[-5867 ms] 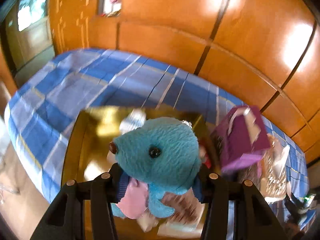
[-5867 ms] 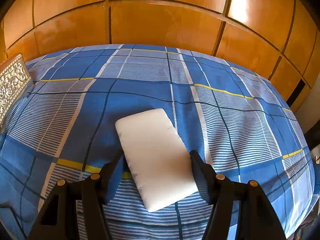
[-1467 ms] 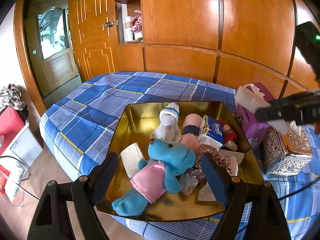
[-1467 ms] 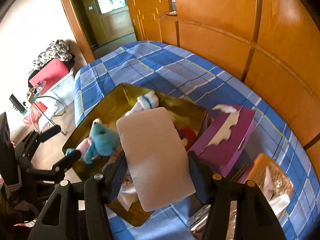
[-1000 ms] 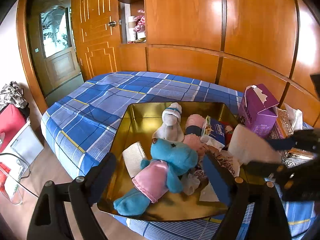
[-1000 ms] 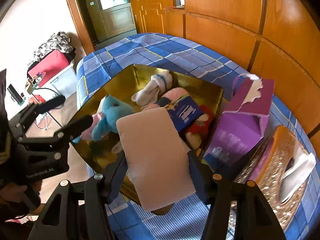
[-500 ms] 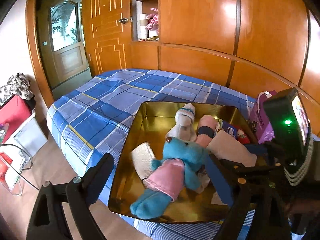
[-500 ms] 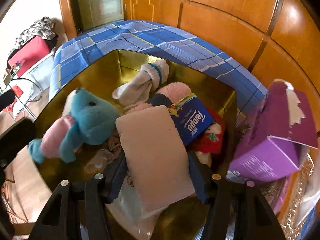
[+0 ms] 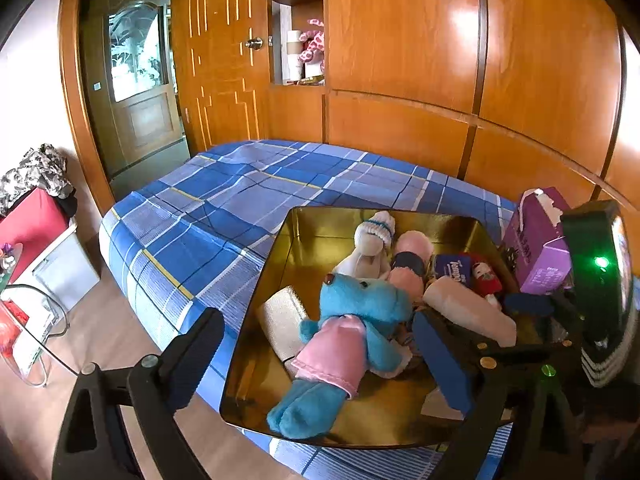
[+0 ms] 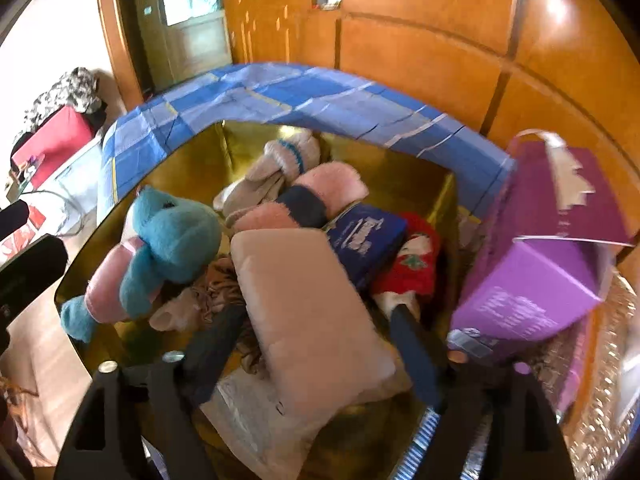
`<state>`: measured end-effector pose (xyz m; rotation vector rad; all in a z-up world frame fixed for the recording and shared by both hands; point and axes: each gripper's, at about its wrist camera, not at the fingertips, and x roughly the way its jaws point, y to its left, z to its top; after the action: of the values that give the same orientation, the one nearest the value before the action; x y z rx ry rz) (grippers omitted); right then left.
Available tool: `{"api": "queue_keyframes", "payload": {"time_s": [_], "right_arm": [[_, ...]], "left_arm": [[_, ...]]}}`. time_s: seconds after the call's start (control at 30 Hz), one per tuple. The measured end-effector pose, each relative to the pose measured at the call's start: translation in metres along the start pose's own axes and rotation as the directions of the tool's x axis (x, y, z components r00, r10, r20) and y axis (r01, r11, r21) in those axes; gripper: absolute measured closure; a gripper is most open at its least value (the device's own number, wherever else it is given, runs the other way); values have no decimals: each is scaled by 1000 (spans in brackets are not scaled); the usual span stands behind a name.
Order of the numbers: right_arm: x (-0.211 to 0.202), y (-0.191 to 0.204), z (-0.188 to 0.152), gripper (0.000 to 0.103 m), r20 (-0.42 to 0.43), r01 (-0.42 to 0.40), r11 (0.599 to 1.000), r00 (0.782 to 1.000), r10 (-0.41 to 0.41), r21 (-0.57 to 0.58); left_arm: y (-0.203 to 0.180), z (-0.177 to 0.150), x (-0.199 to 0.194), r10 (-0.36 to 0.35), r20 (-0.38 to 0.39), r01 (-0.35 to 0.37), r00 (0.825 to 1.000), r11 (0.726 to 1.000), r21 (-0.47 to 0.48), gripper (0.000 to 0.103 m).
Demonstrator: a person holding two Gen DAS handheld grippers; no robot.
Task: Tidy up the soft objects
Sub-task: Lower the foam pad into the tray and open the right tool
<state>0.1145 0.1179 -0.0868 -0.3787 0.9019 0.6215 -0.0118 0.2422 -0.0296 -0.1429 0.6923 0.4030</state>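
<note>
A gold tray (image 9: 304,248) sits on the blue plaid bed (image 9: 240,200) and holds soft things. A white foam pad (image 10: 312,312) lies in it on top of crumpled cloth, beside a blue plush in a pink dress (image 10: 168,240). My right gripper (image 10: 316,350) straddles the pad's near end. Its jaws are opening, with a gap showing at each side of the pad. In the left wrist view the pad (image 9: 468,312) lies right of the plush (image 9: 352,332). My left gripper (image 9: 316,360) hovers before the tray's near edge, its jaws opening, nothing between them.
The tray also holds a white sock toy (image 10: 280,164), a pink fuzzy piece (image 10: 332,184), a blue tissue pack (image 10: 364,236), a red plush (image 10: 412,268) and a beige sponge (image 9: 282,320). A purple tissue box (image 10: 536,264) and an ornate silver box (image 10: 600,380) stand right of it.
The right gripper came down over the tray with the white pad, and its jaws spread off the pad. The left gripper stayed in front of the tray and widened slightly.
</note>
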Motion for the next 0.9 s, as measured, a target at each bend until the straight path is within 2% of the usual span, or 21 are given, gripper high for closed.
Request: {"api": "queue_keyframes", "payload": {"time_s": [0.07, 0.27, 0.4, 0.73, 0.9], "right_arm": [[-12, 1, -4, 19, 44, 30, 1000, 999, -30, 1], [-45, -5, -16, 18, 122, 73, 997, 990, -76, 31], [-59, -6, -23, 17, 138, 74, 996, 987, -80, 47], [-92, -22, -59, 17, 184, 177, 961, 958, -218, 213], [-100, -29, -69, 17, 194, 195, 944, 949, -250, 267]], "left_arm": [[-1, 1, -3, 5, 12, -5, 1000, 1000, -5, 0], [-8, 3, -13, -9, 36, 10, 999, 1000, -6, 0], [-14, 3, -21, -23, 50, 23, 998, 1000, 0, 0], [-32, 1, -38, -79, 77, 78, 994, 997, 9, 0], [-41, -3, -47, -67, 109, 65, 992, 998, 21, 0]]}}
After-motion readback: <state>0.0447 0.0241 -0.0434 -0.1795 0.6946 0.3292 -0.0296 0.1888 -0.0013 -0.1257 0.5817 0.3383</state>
